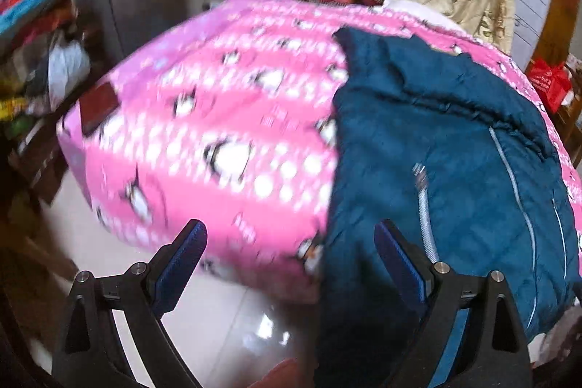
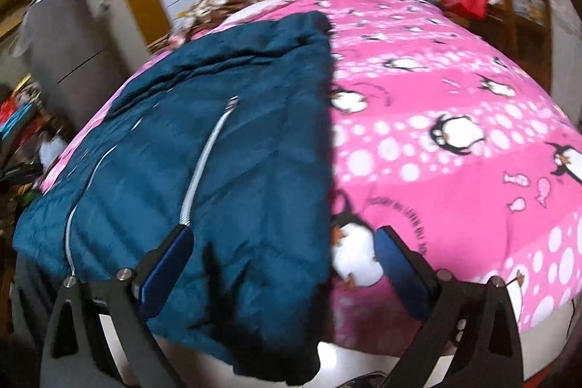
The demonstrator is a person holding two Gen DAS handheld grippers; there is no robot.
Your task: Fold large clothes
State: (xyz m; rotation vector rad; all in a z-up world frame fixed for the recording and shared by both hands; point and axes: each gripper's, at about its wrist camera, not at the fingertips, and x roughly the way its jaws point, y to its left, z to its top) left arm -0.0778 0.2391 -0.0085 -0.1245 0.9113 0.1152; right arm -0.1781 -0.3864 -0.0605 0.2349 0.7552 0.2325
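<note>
1. Left wrist view: a pink penguin-print bedspread point(image 1: 218, 119) fills the middle of the frame, and over its right half lies a dark teal quilted jacket point(image 1: 436, 140).
2. Right wrist view shows the same jacket point(image 2: 225, 170) at centre left, running from the upper middle down to the bottom edge, where its near end hangs over the bed's edge.
3. Its long axis runs from near to far, away from both grippers; a silver zipper point(image 2: 203, 166) follows that line. Which end is collar or hem I cannot tell.
4. Right gripper point(image 2: 283, 242) is wide open and holds nothing; the jacket's near right edge sits between its fingers, so this hand looks nearer to a grasp.
5. Left gripper point(image 1: 291, 239) is also spread wide and empty, with the jacket's left edge just beside its right finger point(image 1: 396, 264).
</note>
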